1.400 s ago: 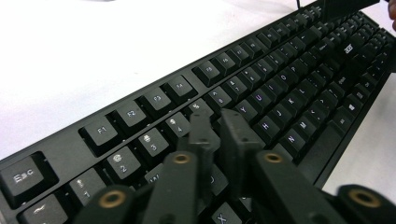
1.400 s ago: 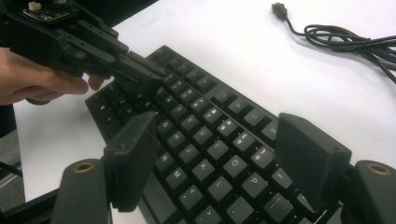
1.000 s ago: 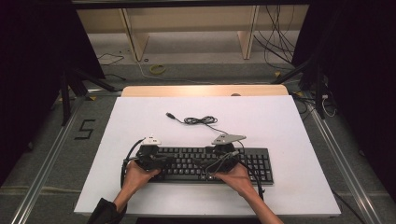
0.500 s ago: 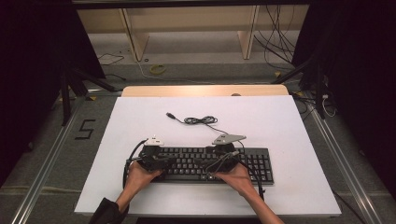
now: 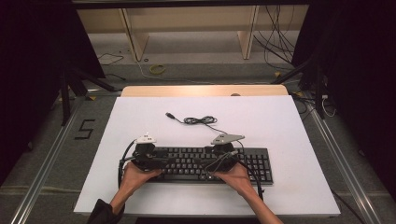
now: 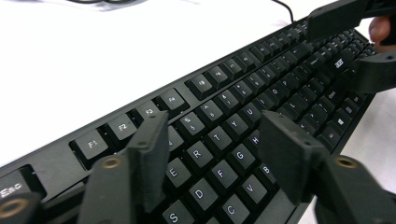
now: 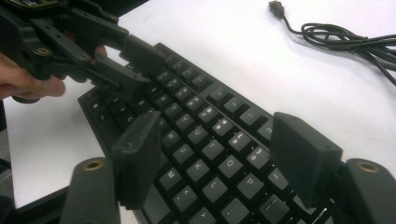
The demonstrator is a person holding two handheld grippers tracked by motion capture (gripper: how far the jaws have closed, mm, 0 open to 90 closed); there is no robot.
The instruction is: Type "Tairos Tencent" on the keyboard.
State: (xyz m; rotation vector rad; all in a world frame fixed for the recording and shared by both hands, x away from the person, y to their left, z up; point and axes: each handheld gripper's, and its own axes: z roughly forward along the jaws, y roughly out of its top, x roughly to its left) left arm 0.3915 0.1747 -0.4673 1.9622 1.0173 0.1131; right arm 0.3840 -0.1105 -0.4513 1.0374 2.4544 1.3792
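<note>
We held the left tool [image 5: 152, 156] over the keyboard [image 5: 196, 163], jaws just opened apart above the keys, gripping nothing. Our right tool [image 5: 222, 158] narrowed slightly but stood apart too.

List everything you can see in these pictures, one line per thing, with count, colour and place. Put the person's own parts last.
Keyboard: one, black, near edge of the board, in front of the person.
Keyboard cable: one, black, loosely coiled on the board beyond the keyboard, plug end lying free.
Board: one, white, covering the table.
Table: one, light wood, edge showing at the far side of the board.
Shelf frame: one, light wood, on the floor beyond the table.
Loose cables: several, dark, on the far floor at right.
Left hand-held gripper: one, black, over the keyboard's left end, jaws apart above the keys, just opened.
Right hand-held gripper: one, black, over the keyboard's right half, jaws apart, just closing slightly.
Hands: two, holding the grippers.
</note>
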